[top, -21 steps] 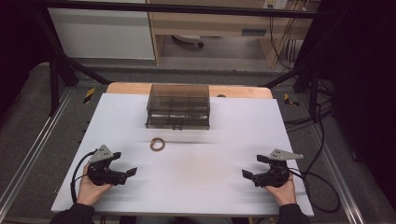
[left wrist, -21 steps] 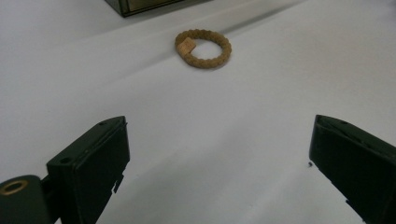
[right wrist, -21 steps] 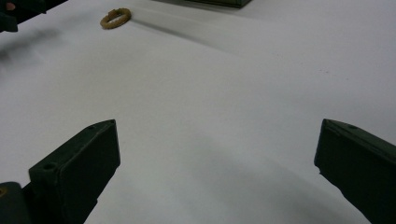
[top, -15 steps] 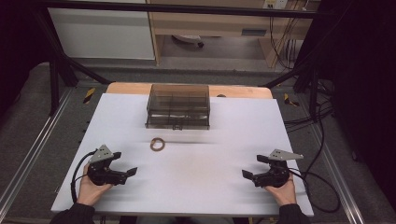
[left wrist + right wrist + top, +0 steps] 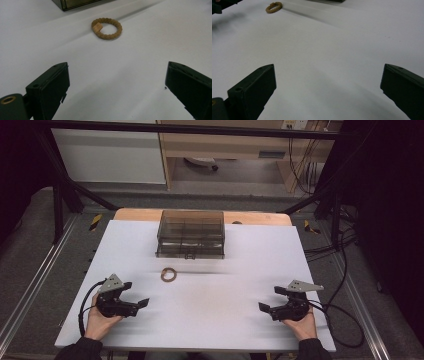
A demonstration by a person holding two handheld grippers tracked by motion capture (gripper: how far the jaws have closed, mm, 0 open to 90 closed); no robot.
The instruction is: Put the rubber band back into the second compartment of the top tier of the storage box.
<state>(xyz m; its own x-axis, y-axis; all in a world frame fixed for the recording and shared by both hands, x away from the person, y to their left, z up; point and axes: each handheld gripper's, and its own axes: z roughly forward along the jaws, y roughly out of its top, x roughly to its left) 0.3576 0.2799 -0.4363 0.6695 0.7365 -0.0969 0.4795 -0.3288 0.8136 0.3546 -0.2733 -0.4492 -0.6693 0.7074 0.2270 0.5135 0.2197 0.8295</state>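
A tan beaded ring [image 5: 168, 274] lies flat on the white table [image 5: 210, 320], a short way in front of a smoky clear plastic box [image 5: 191, 234]. My left gripper [image 5: 136, 295] rests near the front left of the table, open and empty, its jaws pointing toward the ring [image 5: 107, 29], which lies well ahead of them. At the front right my right gripper [image 5: 270, 299] is open too, nothing between its jaws; the ring [image 5: 273, 7] sits far off at the upper left of its view.
The box has a latch on its near side and stands at the back centre of the table. A wooden edge [image 5: 135, 214] runs behind the white surface. Cables [image 5: 345, 320] trail off the right side. Metal rails flank the table.
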